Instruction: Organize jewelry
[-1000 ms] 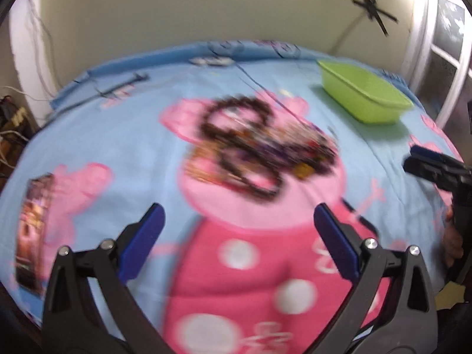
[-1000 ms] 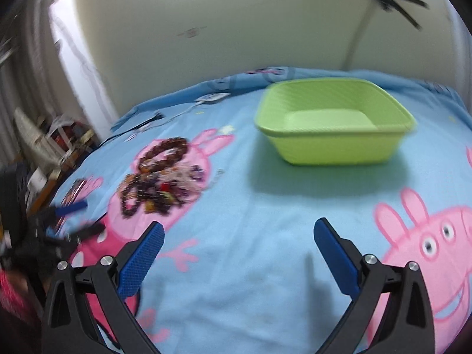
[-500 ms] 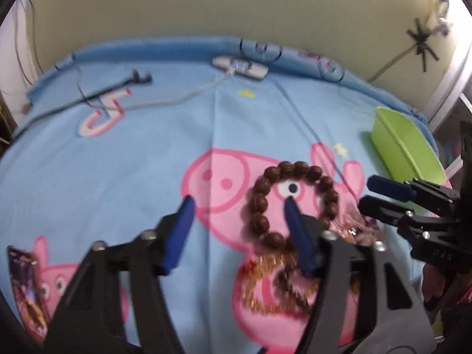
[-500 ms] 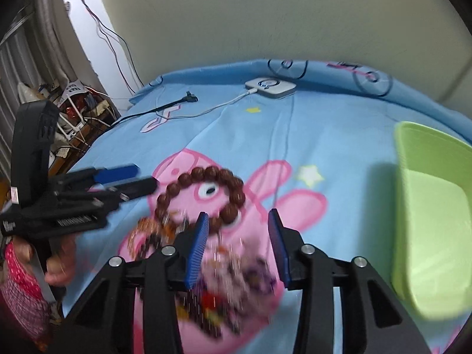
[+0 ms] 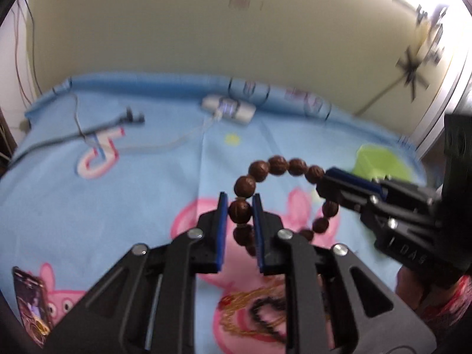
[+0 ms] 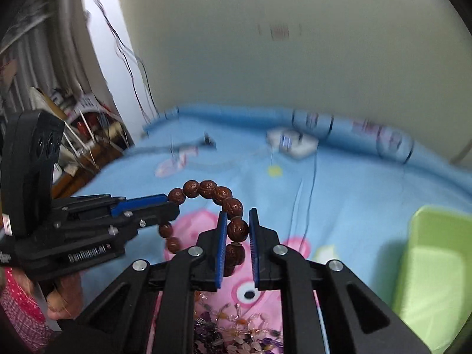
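A bracelet of big brown wooden beads (image 5: 277,163) hangs in the air over the blue cartoon sheet, held from both sides. My left gripper (image 5: 239,199) is closing its jaws, and the blue pads press on one bead. Its tips show in the right wrist view as the left gripper (image 6: 171,203) on the bracelet's (image 6: 206,188) left end. My right gripper (image 6: 237,216) is shut on another bead, and it enters the left wrist view from the right as the right gripper (image 5: 324,180). The rest of the jewelry pile (image 5: 256,315) (image 6: 236,333) lies on the sheet below.
A lime green plastic basin (image 6: 436,265) (image 5: 380,159) stands to the right on the bed. A white charger box (image 5: 228,109) with its cord and a black cable (image 5: 88,131) lie near the wall. A phone (image 5: 32,303) lies at the near left. Cluttered shelves stand far left.
Both grippers went from wide open to closed on the brown bead bracelet. They moved in over the jewelry pile and the bracelet has come up off the sheet.
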The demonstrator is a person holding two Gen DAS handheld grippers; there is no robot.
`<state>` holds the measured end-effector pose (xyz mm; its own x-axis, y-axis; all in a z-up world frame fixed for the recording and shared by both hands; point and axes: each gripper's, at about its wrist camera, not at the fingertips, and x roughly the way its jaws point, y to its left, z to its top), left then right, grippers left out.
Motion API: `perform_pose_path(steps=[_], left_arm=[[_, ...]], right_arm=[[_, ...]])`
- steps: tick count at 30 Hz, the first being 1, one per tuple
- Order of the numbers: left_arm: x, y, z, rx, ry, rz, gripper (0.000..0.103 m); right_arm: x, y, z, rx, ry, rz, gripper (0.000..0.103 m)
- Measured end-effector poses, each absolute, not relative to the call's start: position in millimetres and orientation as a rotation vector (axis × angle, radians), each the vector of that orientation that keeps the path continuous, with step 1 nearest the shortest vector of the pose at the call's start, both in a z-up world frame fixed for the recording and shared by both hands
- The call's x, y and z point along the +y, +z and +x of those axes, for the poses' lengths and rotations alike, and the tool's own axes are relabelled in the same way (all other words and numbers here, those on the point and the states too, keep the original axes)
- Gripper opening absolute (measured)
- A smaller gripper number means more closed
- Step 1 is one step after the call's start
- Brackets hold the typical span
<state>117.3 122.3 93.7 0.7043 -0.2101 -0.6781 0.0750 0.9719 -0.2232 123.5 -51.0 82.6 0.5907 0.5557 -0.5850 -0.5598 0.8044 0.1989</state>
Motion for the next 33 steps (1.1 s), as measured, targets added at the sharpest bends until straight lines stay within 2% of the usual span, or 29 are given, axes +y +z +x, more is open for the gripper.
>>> perform_pose_path(steps=[4,8,14,21,24,26,27,28,29,30,31,33], left_arm=[[97.6,119.4,112.8,0.73,-0.227,-0.185,0.015],[40.9,124.9,121.8,0.739,-0.319,-0.141,0.015],[-67.2,105.9,157.0,0.797,-0.476,-0.113,0.015],[-120.0,66.9,176.5,0.921,-0.441,-0.02,0.018],[-104.0,77.2,167.8,0.901,-0.423,-0.014,0.019],[-69.7,96.1,148.9,0.824,-0.39,-0.028,0.03],[-54.4,103.6,139.4,0.787,-0.369,-0.04,0.042],[-37.0,109.7,128.8,0.747,-0.338,-0.052,0.05],[-14.0,114.3,115.5,0.703,-0.286,-0.06,0.05],[11.0,115.8,101.3,0.67,-0.219,-0.055,0.05],[28.2,114.7,92.3,0.663,-0.172,-0.049,0.05],[66.6,104.5,74.2,0.686,-0.074,-0.058,0.05]], right_arm=[[-80.1,111.9,108.1,0.572,0.619,0.016,0.0],[-130.8,118.6,98.3,0.524,0.521,0.026,0.0],[-225.9,96.2,96.2,0.567,0.337,0.115,0.0],[-284.1,51.4,99.9,0.667,0.231,0.26,0.0],[-295.4,52.2,91.0,0.638,0.221,0.336,0.005],[-295.4,65.3,77.3,0.566,0.228,0.354,0.011],[-294.4,73.9,67.6,0.522,0.242,0.36,0.015],[-294.7,82.5,60.4,0.481,0.26,0.367,0.027],[-294.9,87.0,57.1,0.447,0.28,0.376,0.038],[-289.5,93.7,47.8,0.398,0.319,0.384,0.043],[-282.1,96.6,40.5,0.372,0.357,0.383,0.046],[-261.7,97.9,34.2,0.386,0.445,0.363,0.046]])
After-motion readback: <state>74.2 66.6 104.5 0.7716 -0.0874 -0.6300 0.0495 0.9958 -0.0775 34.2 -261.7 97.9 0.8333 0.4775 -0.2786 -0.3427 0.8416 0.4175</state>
